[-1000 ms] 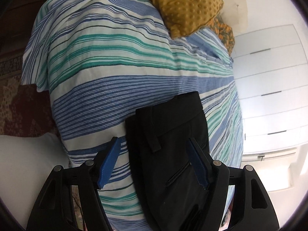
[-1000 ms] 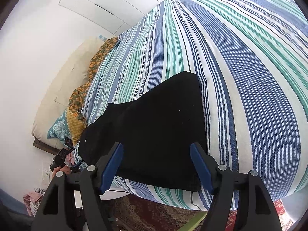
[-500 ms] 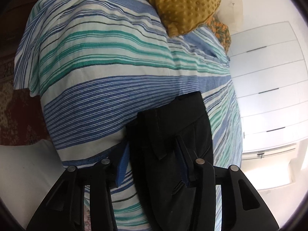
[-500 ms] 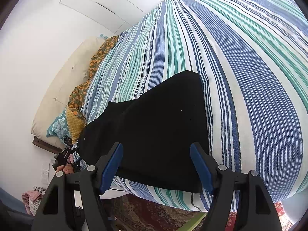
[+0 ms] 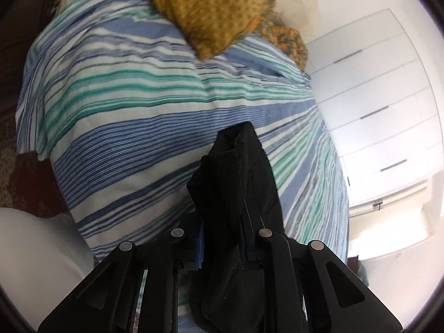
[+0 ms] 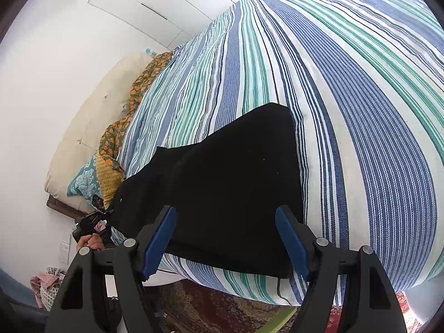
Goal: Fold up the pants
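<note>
Black pants (image 6: 222, 183) lie flat on the striped bed (image 6: 360, 97), one end by the bed's near edge. My left gripper (image 5: 222, 238) is shut on the pants' waist end (image 5: 236, 183), which bunches up between its jaws and lifts off the bedspread. In the right wrist view the left gripper (image 6: 91, 224) shows small at the pants' far left end, held by a hand. My right gripper (image 6: 224, 238) is open, its blue pads (image 6: 159, 238) spread wide just above the pants' near hem, touching nothing.
A mustard cushion (image 5: 211, 14) and floral pillows (image 6: 133, 97) lie at the head of the bed. White wardrobe doors (image 5: 374, 97) stand beyond the bed. A patterned red rug (image 6: 216, 310) covers the floor below the bed edge.
My left gripper closed on the waist end of the pants and lifted it, bunching the cloth. My right gripper stayed open and barely moved.
</note>
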Demonstrator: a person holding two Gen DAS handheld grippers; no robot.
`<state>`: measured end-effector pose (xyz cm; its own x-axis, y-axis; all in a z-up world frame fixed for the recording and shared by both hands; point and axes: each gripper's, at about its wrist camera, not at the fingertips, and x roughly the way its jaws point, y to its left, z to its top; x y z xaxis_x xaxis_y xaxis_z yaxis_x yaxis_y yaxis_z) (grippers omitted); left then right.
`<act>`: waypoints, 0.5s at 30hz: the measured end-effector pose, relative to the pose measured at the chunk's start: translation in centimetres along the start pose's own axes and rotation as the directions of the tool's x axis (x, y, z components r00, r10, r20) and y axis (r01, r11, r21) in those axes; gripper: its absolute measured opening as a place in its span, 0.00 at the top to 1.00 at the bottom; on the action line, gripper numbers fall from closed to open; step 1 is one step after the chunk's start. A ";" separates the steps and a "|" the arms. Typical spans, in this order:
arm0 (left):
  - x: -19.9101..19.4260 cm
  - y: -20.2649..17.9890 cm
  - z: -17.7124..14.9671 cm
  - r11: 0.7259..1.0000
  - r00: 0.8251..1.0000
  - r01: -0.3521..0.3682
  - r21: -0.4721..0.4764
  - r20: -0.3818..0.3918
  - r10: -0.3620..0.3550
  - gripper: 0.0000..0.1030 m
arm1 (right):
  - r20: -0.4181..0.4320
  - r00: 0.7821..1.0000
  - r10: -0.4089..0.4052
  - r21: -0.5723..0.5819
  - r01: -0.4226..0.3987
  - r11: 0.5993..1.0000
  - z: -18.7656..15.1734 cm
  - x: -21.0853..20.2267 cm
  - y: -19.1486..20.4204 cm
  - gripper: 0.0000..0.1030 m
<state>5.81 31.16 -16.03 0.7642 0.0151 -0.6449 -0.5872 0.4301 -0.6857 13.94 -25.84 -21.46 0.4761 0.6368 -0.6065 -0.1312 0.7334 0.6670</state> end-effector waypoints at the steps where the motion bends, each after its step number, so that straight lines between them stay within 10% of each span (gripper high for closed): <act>1: -0.8 -1.6 -0.4 0.999 1.000 0.015 0.043 0.001 -0.015 0.84 | 0.003 1.000 0.002 0.001 -0.002 1.000 0.0 -0.1 0.0 0.28; 5: -4.0 -11.0 -3.9 0.934 0.998 0.064 0.351 0.006 -0.070 0.84 | 0.026 1.000 0.008 0.011 -0.008 1.000 0.2 -0.6 -0.4 0.28; 10: -5.1 -22.7 -14.1 0.667 0.989 0.142 0.732 -0.083 -0.119 0.84 | 0.088 0.996 0.026 0.024 -0.029 0.999 0.5 -2.2 -0.6 0.28; 15: -1.7 -27.7 -26.1 0.462 0.961 0.267 0.846 -0.268 -0.066 0.84 | 0.169 0.985 0.039 0.056 -0.049 0.997 1.0 -4.3 -1.5 0.28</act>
<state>13.80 -4.36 -4.80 0.7018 -0.2556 -0.6650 0.1587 0.9661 -0.2038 12.99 -29.92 -19.44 0.6104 0.6155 -0.4986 -0.1053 0.6869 0.7190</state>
